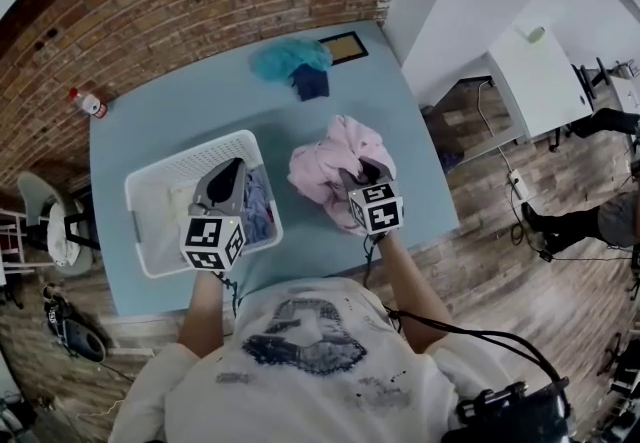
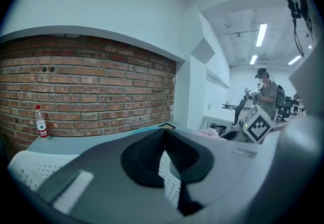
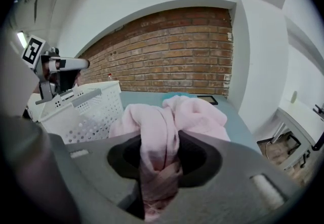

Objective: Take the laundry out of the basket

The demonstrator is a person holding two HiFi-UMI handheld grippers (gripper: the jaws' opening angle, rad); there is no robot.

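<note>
1. the right tool is clamped narrow on a fold of the pink garment. most of the garment is bunched on the blue surface, just to the right of the white basket.
2. the step looks like setting this piece down. to do it well, let the whole bundle rest on the surface, open wide, then draw straight back so the fold slips free without snagging.
3. keep the drop clear of the basket rim and the near edge of the surface.
4. the left tool hangs over the basket with its tips together and nothing between them. it is well placed for the next pick.
5. still in the basket: a bluish cloth, and perhaps a pale piece beside it, which is hard to tell.
6. count: two tools, one basket and one pink garment. at the far end there is one teal piece and one dark blue piece. one bottle stands at the far left corner.
</note>
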